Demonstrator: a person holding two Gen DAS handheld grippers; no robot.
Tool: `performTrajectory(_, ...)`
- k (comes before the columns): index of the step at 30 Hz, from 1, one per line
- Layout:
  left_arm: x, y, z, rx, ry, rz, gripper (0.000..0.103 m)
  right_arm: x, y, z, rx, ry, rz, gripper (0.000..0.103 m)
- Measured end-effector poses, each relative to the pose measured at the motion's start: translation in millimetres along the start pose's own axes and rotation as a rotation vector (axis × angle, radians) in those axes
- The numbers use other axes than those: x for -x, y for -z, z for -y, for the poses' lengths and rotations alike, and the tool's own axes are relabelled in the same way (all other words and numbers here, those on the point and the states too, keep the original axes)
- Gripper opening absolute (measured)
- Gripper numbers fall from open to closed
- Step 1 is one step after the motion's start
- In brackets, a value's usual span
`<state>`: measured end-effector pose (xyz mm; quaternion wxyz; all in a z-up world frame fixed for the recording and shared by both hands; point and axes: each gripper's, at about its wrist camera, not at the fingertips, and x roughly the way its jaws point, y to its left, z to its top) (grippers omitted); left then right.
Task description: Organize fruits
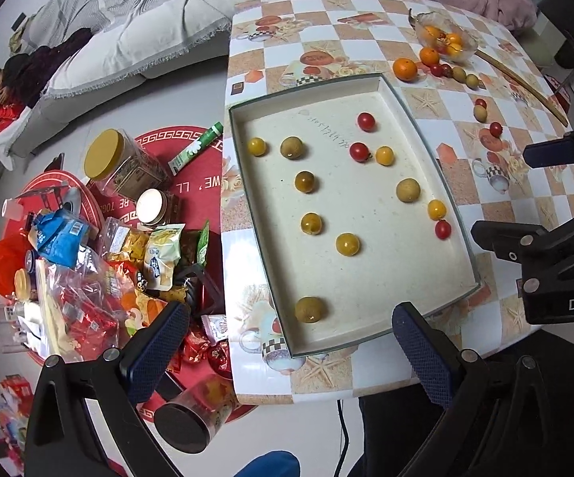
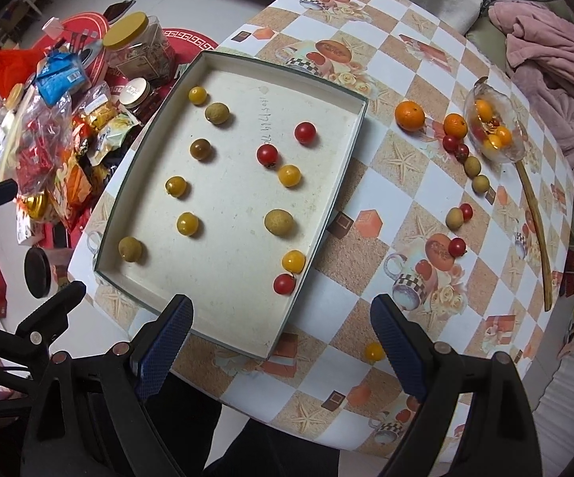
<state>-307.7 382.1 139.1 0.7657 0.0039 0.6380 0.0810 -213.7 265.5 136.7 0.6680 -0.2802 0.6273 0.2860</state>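
Left tool (image 1: 290,338) hung spread and empty over the tray's (image 2: 328,214) near edge. Tray was a shallow, matte box holding a dozen small, round, smooth fruits. Right tool (image 2: 283,342) was also spread and empty. Likely next pick: the yellow tomato (image 2: 374,351) loose on the glossy checkered counter (image 2: 370,206); pinch gently, since it would roll.

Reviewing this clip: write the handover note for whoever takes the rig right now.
Left claw: open, empty, hovering at the tray's near edge.
Right claw: open, empty, over the table's near edge.
Tray: twelve small fruits spread inside, red, yellow and brownish.
Still loose on the table: two oranges, a scattered line of small fruits beside the glass dish, one yellow tomato by the right claw.
Left: sort the loose fruit.
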Motion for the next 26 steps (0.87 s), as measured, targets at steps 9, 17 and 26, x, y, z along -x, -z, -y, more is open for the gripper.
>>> performTrajectory(9,4,-3,6,-0.020,0.014,0.008,0.103,6,2,-3,0.025,0.015,0.007,0.093)
performTrajectory(17,4,-4,8,-0.025,0.021,0.010,0.103,7,2,-3,0.019,0.022,0.011,0.093)
performTrajectory(26,10,-5,14,-0.061,0.043,0.041,0.103,8,1,-4,0.017,0.022,0.010,0.093)
